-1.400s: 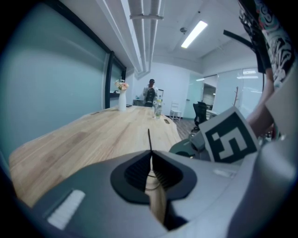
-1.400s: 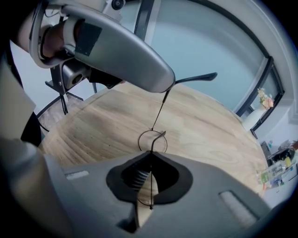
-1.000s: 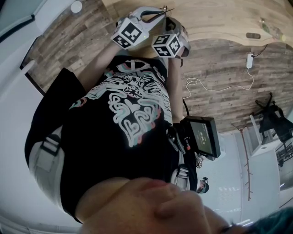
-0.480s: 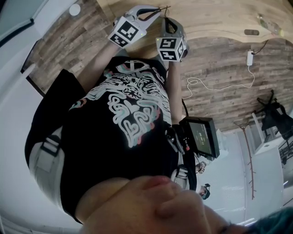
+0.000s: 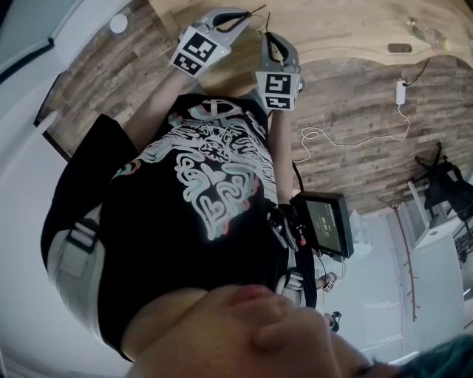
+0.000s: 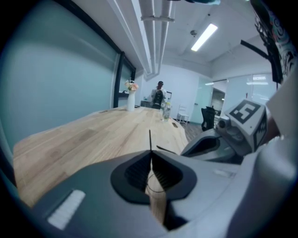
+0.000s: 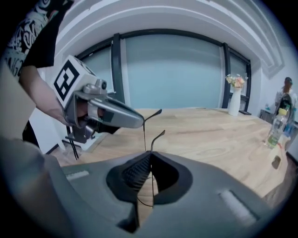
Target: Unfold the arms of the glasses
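Black thin-wire glasses (image 7: 153, 139) are held between the 2 grippers, 1 thin part clamped in the closed jaws of the left gripper (image 6: 150, 157) and another in those of the right gripper (image 7: 151, 157), above the pale wooden table (image 7: 209, 139), each gripper carrying a cube (image 5: 198, 50) printed with black-and-white square markers.

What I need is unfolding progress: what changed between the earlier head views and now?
The right hand-held gripper rolled, so its marker cube now faces the head camera squarely. It also drew away from the left hand-held gripper, widening the gap between them. Both stay shut on the thin black glasses, and the left one barely moved.
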Motion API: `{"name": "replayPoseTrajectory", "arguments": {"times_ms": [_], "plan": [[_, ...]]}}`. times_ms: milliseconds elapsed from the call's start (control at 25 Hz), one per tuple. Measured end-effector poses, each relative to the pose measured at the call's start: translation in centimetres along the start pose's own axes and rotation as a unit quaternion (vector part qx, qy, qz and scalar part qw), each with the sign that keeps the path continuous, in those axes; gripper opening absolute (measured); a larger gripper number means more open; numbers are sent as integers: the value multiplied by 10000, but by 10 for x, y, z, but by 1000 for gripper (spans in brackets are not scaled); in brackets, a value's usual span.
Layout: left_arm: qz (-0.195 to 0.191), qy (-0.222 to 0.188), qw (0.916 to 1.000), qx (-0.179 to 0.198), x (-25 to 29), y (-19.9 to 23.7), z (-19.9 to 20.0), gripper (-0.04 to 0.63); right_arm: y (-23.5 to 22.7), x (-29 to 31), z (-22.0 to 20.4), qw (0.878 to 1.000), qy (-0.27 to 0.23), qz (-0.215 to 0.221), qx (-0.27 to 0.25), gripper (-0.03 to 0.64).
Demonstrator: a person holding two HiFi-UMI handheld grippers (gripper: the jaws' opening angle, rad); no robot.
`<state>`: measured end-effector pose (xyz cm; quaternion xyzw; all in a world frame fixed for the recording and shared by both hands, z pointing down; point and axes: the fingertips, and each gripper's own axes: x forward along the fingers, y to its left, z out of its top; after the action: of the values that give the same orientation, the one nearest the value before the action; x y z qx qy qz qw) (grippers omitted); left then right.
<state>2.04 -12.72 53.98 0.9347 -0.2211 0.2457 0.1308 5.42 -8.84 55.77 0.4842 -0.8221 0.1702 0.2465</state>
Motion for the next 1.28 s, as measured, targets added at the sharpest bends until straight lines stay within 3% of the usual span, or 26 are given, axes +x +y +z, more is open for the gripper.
{"name": "replayPoseTrajectory", "arguments": {"times_ms": [160,320,560,600,640,800,960,1080,1200,1280], "plan": [[67,37,10000,-51,1,10,-6,-10,-2,-19,27,9931,-921,205,694,2],[150,68,9998,-96,-9,17,-10,-11,-8,-40,40,9837,-1419,196,1083,2],[318,160,9994,-39,2,25,-13,-11,-17,-40,40,9835,-1416,228,1105,2],[270,260,9993,-34,7,20,-16,20,-19,-41,40,9835,-1417,212,1105,3],[150,380,9991,-110,14,14,-21,108,-20,-42,42,9836,-1416,207,1099,2],[-121,540,9957,-738,40,2,-34,223,-10,-46,47,9841,-1430,345,992,3],[167,501,9979,-365,45,14,-23,232,0,-44,48,9878,-1288,464,744,2],[274,460,9975,-452,44,25,-22,232,7,-45,50,9877,-1291,598,642,2],[210,505,9971,-537,45,31,-24,226,9,-45,50,9871,-1316,653,632,2],[142,619,9975,-303,45,30,-27,187,9,-43,50,9875,-1299,636,620,2]]}}
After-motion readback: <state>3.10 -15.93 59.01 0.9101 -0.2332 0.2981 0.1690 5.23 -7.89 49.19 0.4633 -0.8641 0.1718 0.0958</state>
